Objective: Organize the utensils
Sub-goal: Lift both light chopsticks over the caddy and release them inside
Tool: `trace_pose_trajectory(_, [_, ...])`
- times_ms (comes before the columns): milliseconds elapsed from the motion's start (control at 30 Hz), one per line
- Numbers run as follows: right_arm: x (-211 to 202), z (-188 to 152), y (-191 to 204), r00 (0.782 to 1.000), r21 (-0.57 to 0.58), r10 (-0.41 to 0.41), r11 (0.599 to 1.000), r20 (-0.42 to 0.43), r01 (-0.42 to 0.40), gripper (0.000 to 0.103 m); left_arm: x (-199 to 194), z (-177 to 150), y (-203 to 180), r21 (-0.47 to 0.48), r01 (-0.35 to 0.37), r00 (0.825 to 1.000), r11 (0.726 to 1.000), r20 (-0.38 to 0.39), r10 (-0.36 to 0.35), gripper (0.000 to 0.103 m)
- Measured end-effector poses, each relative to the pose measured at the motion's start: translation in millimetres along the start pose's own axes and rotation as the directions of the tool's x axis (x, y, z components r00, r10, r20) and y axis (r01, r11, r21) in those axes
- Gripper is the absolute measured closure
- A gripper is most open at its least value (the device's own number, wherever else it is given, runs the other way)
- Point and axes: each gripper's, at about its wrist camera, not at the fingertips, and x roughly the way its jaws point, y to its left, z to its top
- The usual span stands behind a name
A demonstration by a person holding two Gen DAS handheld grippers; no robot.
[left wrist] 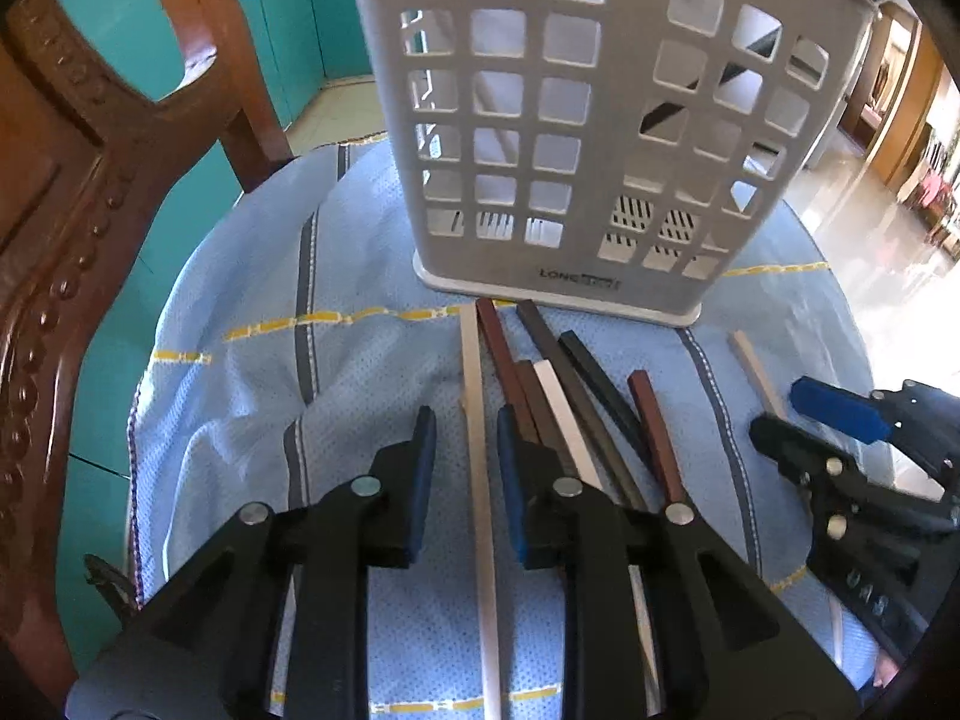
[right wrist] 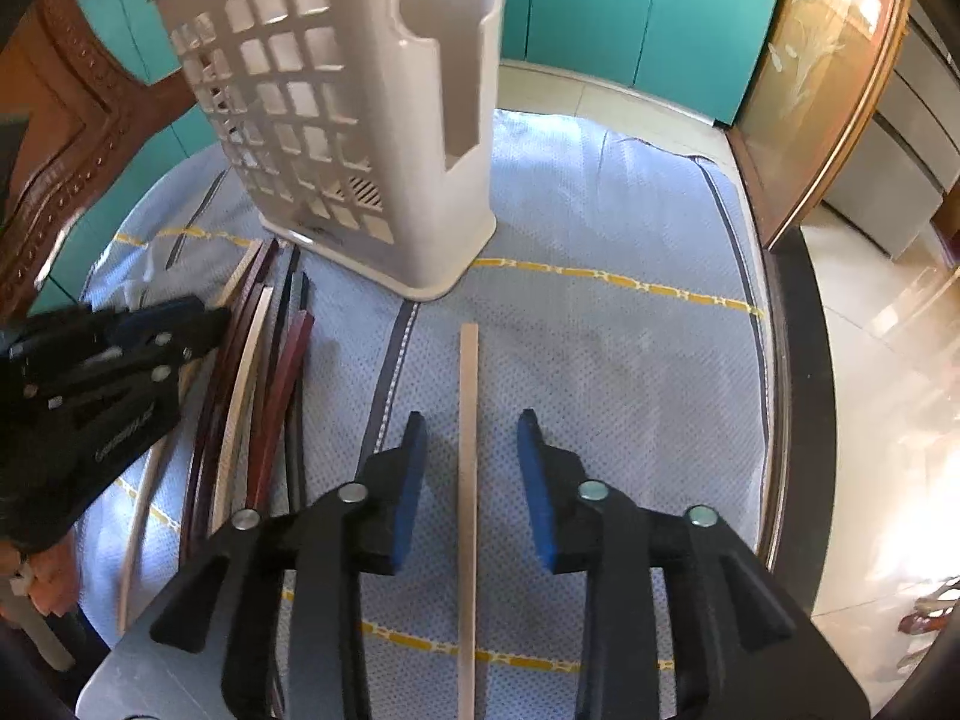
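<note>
The left gripper [left wrist: 467, 438] hangs open astride a pale chopstick [left wrist: 480, 480] at the edge of the chopstick pile [left wrist: 570, 408], gripping nothing. The right gripper [right wrist: 471, 450] is likewise open around a lone tan chopstick [right wrist: 468, 480]. Both lie on the blue cloth [right wrist: 600, 360] before the upright utensil holder [left wrist: 588, 138].

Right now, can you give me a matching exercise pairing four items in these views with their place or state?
Items:
1. left gripper
2. right gripper
3. utensil holder
4. lone beige chopstick

Descriptions:
A. upright on the blue cloth
B. jaws open, straddling a pale chopstick at the edge of the bundle
C. lying apart from the bundle
D. jaws open around the single stick

Pairs: 1-B, 2-D, 3-A, 4-C
</note>
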Motion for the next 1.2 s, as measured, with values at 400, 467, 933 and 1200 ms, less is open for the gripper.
trace_pose_trajectory(400, [-88.4,0.4,-12.9,0.960,0.011,0.119,0.992,0.252,-0.126,0.097,-87.1,6.0,-5.5,-0.023,0.015,0.984,1.000,0.178,-0.011,0.096])
trace_pose_trajectory(467, [-120.1,-3.0,-19.4,0.934,-0.003,0.155,0.987,0.322,-0.163,0.097,-126.6,0.7,-1.8,-0.015,0.036,0.967,0.999,0.254,-0.030,0.096])
trace_pose_trajectory(933, [-277.9,36.3,-58.9,0.711,0.007,0.263,0.936,0.652,-0.352,0.096,-330.7,44.9,40.9,-0.024,0.135,0.758,0.991,0.646,-0.088,0.096])
trace_pose_trajectory(1200, [-276.3,89.0,-67.0,0.623,0.147,0.136,0.913,0.770,-0.381,0.096,-315.3,107.6,64.7,-0.146,0.258,0.715,0.955,0.694,-0.087,0.096])
